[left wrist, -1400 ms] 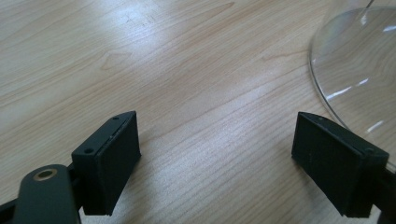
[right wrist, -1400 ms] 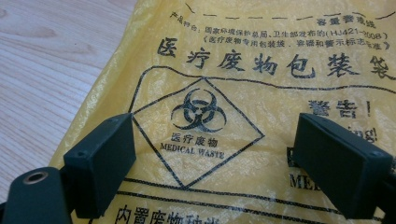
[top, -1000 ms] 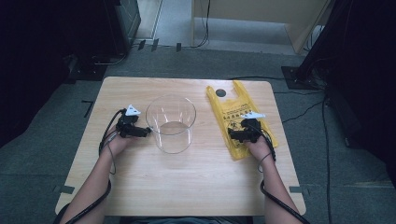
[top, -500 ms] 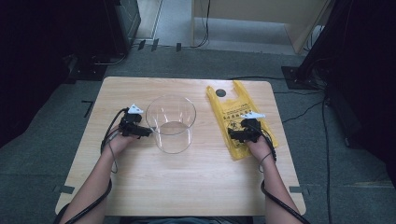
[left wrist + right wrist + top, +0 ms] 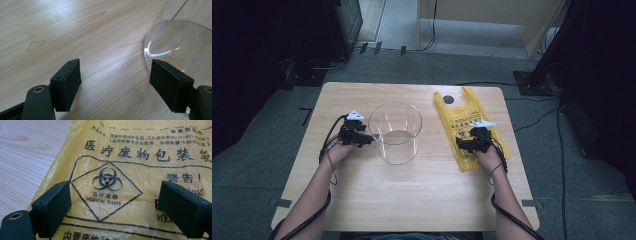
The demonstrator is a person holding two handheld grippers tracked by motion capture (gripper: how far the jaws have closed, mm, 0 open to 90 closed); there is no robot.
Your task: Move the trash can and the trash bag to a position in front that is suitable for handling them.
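Beside the clear round glass container (image 5: 395,132) standing upright at the middle of the pale wooden table (image 5: 362,200), your left gripper (image 5: 362,138) sat low at the container's left wall; its jaws had just been closing a little yet stood wide, with only bare table between them and one pad (image 5: 170,85) just beside the curved base, so it held nothing. To the right of the container, well apart from it, lay the flat yellow plastic medical-waste bag (image 5: 462,120), printed with a biohazard sign; your right gripper (image 5: 467,145) hovered over the bag's near end with its jaws spread wide across the print (image 5: 106,181), pinching nothing.

The risks, as I judged them: glass was smooth and curved, so a pad closing on the wall could have skidded off or shoved the container toward the bag; a high grip might have tipped it. The bag lay flat and thin, so your right jaws could have scraped the table and shut on nothing, or caught both layers and kept the mouth from opening; dragging it might have slid it off the table's right edge.
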